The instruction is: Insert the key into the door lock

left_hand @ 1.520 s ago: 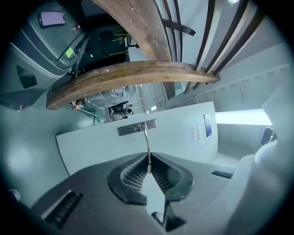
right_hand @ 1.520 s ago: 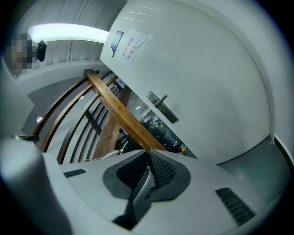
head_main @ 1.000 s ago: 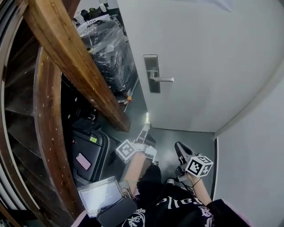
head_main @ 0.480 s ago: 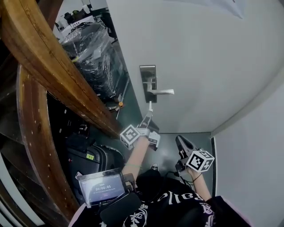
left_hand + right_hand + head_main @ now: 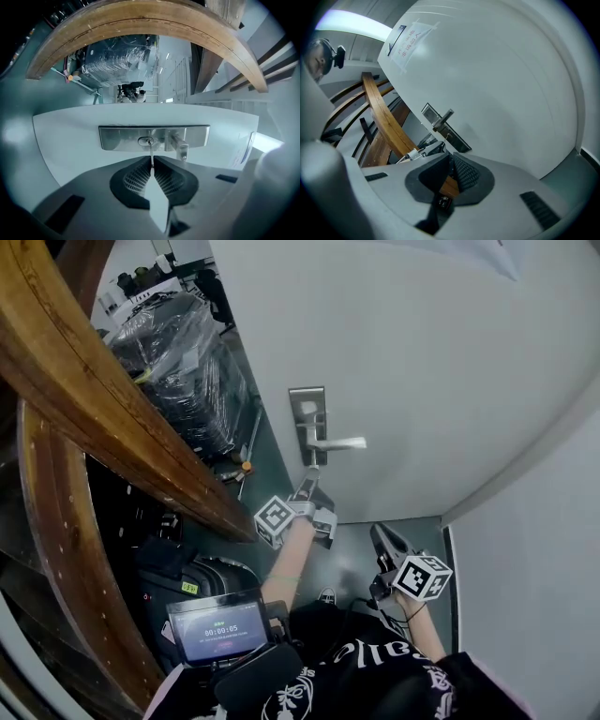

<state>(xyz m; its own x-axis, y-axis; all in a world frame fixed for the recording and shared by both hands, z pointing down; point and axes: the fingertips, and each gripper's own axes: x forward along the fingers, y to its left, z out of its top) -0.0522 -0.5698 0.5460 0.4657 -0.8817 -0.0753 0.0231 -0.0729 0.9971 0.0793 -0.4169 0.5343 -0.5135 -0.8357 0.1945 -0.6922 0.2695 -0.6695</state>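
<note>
White door [image 5: 422,352] all around — left gripper [image 5: 152,164] was clamped on the key [image 5: 151,152], its tip right at the lock [image 5: 146,140] straight ahead, probably not pushed home yet. Right gripper [image 5: 451,160] hung closed, empty.

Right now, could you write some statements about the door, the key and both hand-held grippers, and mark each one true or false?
1. The left hand-held gripper grips a key. True.
2. The key's tip is at the keyhole in the lock plate. True.
3. The right hand-held gripper presses the lever handle. False: it is away from the door and holds nothing.
4. The handrail beside the door is metal. False: it is wooden.
</note>
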